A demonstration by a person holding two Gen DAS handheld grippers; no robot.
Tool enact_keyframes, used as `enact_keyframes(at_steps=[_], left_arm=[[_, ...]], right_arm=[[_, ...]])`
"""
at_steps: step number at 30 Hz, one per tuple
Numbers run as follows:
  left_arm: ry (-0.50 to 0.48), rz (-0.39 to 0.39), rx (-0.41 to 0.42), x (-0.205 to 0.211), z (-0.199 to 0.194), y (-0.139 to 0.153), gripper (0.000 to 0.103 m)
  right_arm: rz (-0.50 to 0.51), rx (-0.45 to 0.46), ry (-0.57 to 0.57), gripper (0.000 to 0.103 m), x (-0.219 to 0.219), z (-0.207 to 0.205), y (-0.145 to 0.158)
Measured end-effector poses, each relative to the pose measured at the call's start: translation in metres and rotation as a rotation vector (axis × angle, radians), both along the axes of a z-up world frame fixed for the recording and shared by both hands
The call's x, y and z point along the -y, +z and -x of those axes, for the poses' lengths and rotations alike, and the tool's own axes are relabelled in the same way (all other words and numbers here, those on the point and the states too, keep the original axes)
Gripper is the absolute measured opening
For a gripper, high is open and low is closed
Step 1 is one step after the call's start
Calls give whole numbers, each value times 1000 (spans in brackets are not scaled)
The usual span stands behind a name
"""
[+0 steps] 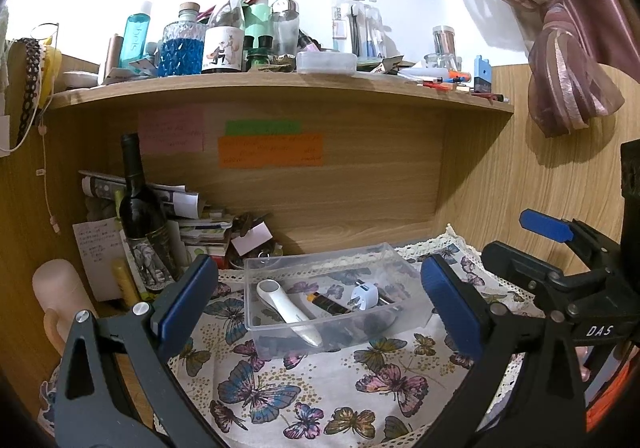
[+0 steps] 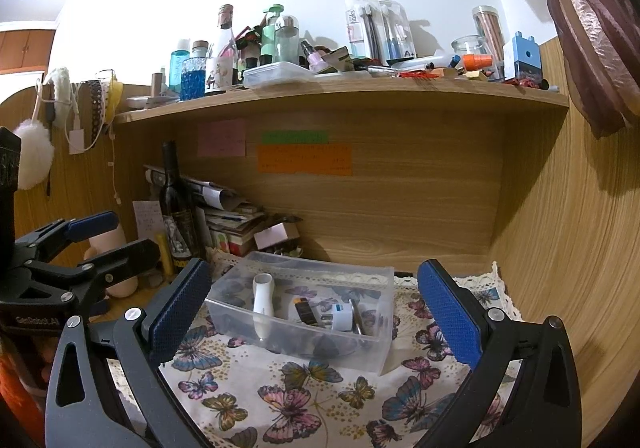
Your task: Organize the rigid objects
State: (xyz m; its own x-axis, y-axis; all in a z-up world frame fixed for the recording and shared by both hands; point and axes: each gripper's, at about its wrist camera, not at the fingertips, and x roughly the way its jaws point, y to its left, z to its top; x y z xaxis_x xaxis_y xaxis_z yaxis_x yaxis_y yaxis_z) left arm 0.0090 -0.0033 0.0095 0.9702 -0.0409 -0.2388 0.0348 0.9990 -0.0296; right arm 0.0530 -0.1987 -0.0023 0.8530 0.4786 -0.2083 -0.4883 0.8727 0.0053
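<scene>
Sitting on the butterfly-print cloth [image 1: 320, 388] in a wooden desk nook, a clear plastic bin [image 1: 332, 332] holds the task's rigid items: a white handheld device [image 1: 286, 310] lying diagonal w/ its round head toward the back-left, a small dark tube w/ orange cap [image 1: 328, 303] beside it, a white plug adapter [image 1: 363, 295] right of that, and a thin dark stick-like item at the right wall, too small to ID. In the right wrist view the same bin [image 2: 380, 352] shows the device [image 2: 263, 304], tube [image 2: 306, 312] and adapter [image 2: 341, 318] in the same left-to-right order. Left gripper [image 1: 320, 300] hovers in front of the bin, jaws spread wide, blue pads either side of it, gripping nothing. Right gripper [image 2: 316, 316] likewise wide apart & empty, also near the bin, not touching. Back-left corner: dark wine bottle [image 1: 138, 208] upright beside a stack of papers and books [image 1: 200, 224]. Shelf [image 1: 280, 86] above is crowded w/ bottles, incl. a blue-filled glass bottle [image 1: 182, 48], plus a lidded clear box [image 1: 326, 62].
</scene>
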Motion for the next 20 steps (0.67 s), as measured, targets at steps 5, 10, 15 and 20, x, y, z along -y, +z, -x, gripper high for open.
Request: enact_keyframes(at_steps=[5,10,15,20], left_arm=[[2,6,2,-2,-1,1,103],[-8,17,-13,-5,-4,-1,103],[-24,15,-15,-5,-6,-4,103],[-33,21,-13,-4,-6,-5,103]], right_arm=[[1,-1,-2,103,0,0,0],[3,-10,-4,103,-2,0,-2],[10,-17,-4,103,-4,-2,-3],[16,-28,-3,103,-8,-5,-5]])
